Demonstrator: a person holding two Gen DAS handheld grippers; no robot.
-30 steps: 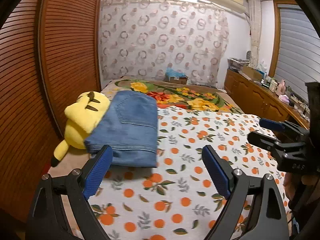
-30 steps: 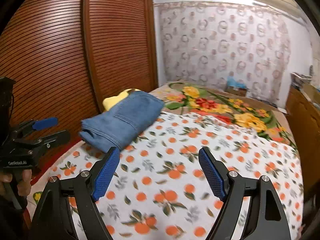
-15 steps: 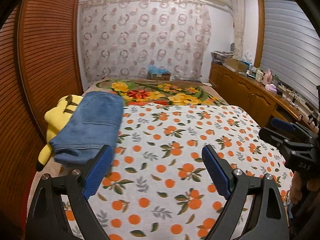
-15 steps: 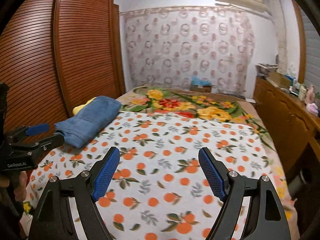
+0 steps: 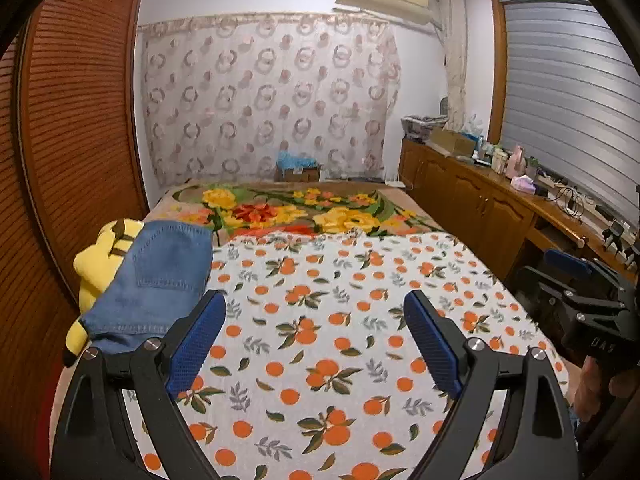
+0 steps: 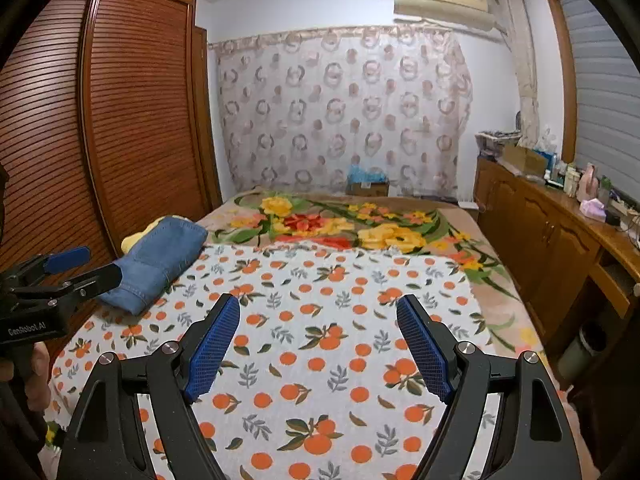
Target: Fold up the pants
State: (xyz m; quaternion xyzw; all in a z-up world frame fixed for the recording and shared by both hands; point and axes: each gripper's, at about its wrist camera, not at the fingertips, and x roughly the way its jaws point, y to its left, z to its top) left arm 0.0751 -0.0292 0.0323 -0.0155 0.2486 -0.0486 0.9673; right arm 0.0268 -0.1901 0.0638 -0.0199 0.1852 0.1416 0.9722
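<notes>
The folded jeans (image 5: 154, 284) hide most of the yellow plush toy (image 5: 100, 264). Small bottles on the far right worktop (image 6: 576, 216) are too small to identify. The person's hand (image 5: 592, 388) is cut off at the edge.

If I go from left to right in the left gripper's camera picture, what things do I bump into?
Wooden wardrobe doors → yellow plush toy → folded jeans → orange-print sheet → wooden cabinet → right gripper
</notes>
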